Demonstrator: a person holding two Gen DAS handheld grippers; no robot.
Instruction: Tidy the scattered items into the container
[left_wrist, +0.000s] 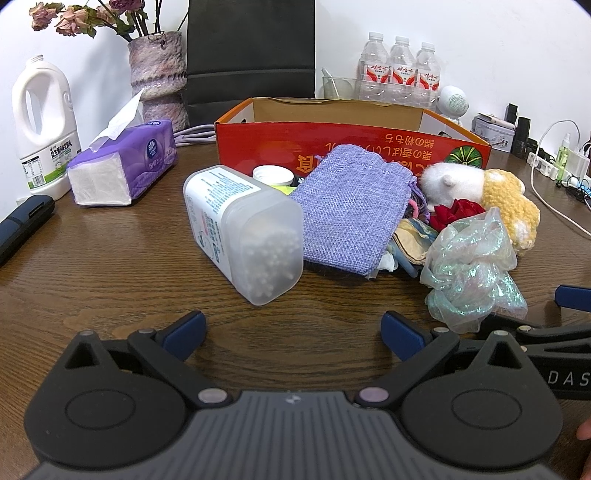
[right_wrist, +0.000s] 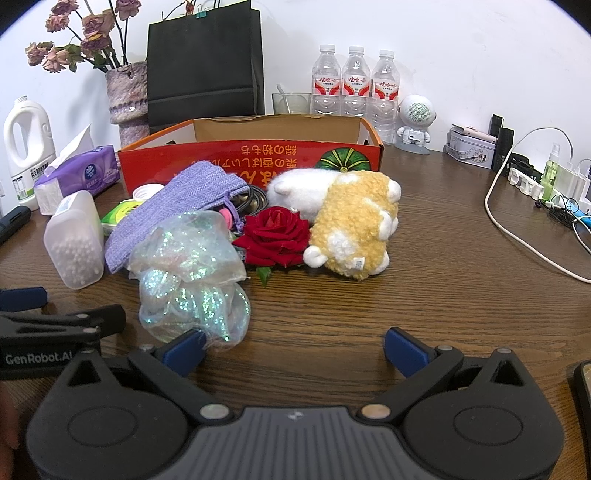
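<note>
Red cardboard box (right_wrist: 251, 162), open top, looks empty from here, printing upside down on its front wall. All loose items sit in front of that wall: translucent cotton-swab jar (left_wrist: 243, 229) on its side at the left, purple woven pouch (left_wrist: 351, 206) lying flat beside it, crumpled iridescent film (right_wrist: 192, 273) nearest the cameras, red fabric rose (right_wrist: 275, 236) right of the film, yellow-white plush toy (right_wrist: 354, 221) lying on its side, touching the box front.

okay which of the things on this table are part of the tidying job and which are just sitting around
For the job: cardboard box, cotton swab jar, purple pouch, iridescent bag, red rose, plush toy.

Just lying about: tissue pack, white jug, vase, water bottles, black bag.
</note>
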